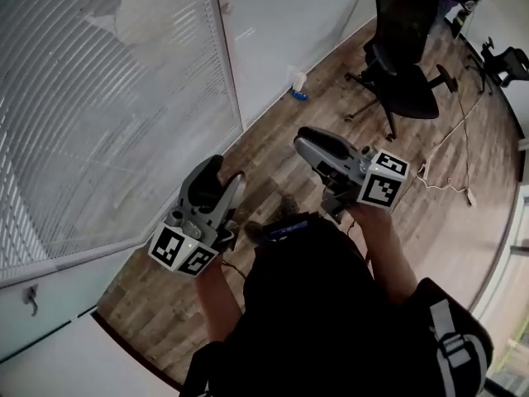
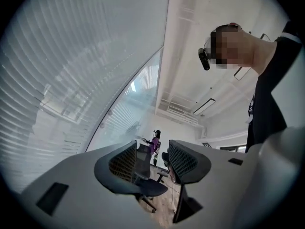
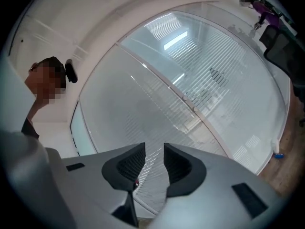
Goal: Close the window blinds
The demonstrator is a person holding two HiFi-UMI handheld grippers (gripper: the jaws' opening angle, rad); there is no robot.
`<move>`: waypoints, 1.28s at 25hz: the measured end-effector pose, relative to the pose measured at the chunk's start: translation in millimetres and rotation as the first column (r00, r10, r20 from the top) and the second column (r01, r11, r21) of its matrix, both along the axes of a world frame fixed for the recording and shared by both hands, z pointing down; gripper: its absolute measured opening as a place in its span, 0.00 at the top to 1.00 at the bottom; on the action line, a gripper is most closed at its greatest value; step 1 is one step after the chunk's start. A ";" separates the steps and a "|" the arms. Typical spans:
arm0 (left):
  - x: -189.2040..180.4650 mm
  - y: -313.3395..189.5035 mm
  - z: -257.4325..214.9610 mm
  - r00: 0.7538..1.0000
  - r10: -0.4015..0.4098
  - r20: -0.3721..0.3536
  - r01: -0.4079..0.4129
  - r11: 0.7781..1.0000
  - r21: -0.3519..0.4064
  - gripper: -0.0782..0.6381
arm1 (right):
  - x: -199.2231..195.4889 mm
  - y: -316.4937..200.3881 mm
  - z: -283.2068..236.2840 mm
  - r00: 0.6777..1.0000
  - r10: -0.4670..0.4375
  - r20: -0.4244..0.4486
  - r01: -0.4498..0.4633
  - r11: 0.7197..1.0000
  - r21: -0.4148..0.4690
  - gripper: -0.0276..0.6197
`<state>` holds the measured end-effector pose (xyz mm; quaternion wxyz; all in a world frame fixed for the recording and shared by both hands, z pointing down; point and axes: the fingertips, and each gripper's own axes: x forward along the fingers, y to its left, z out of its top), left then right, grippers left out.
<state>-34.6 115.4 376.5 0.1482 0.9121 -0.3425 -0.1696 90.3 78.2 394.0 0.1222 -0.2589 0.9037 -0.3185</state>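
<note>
Pale grey, finely striped window blinds (image 1: pixel 99 114) hang left of the left hand-held gripper (image 2: pixel 159 159). It and the right hand-held gripper (image 3: pixel 155 162) are grey, with black meshed pads (image 2: pixel 125 162) and black-and-white marker cubes (image 1: pixel 382 180). Beyond the right one are a black chair (image 1: pixel 405 64) and brown plank floor (image 1: pixel 273 151).

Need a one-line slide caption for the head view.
Person holds left gripper and right gripper, jaws open and empty, beside the slatted window blinds; a black office chair stands beyond.

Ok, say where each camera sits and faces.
Head view: on the head, looking down at the floor; shows left gripper, right gripper, forearms.
Left gripper view: on that gripper, facing the office chair; its open jaws, the person's shoulder show.
Right gripper view: likewise, facing the blinds past open jaws.
Shared: blinds in all three.
</note>
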 end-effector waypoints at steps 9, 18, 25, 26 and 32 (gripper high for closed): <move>29.3 35.7 -17.3 0.987 -0.157 0.029 0.156 0.987 0.034 0.57 | 28.2 33.6 -14.6 0.988 -0.150 0.036 0.147 0.987 0.069 0.76; 168.7 104.7 -1.5 0.972 -0.184 0.143 0.192 0.980 -0.043 0.57 | 154.9 75.3 18.9 0.974 -0.188 0.124 0.188 0.982 0.010 0.76; 204.3 142.9 -5.7 0.945 -0.239 0.224 0.261 0.963 -0.070 0.57 | 178.9 108.1 25.3 0.944 -0.266 0.193 0.269 0.963 0.011 0.77; 208.8 145.9 -7.4 0.944 -0.237 0.230 0.258 0.964 -0.066 0.57 | 182.2 109.8 23.4 0.943 -0.267 0.197 0.268 0.963 0.022 0.77; 222.9 163.8 -7.3 0.950 -0.208 0.232 0.226 0.973 -0.055 0.57 | 203.4 125.7 15.1 0.950 -0.233 0.208 0.223 0.972 0.068 0.81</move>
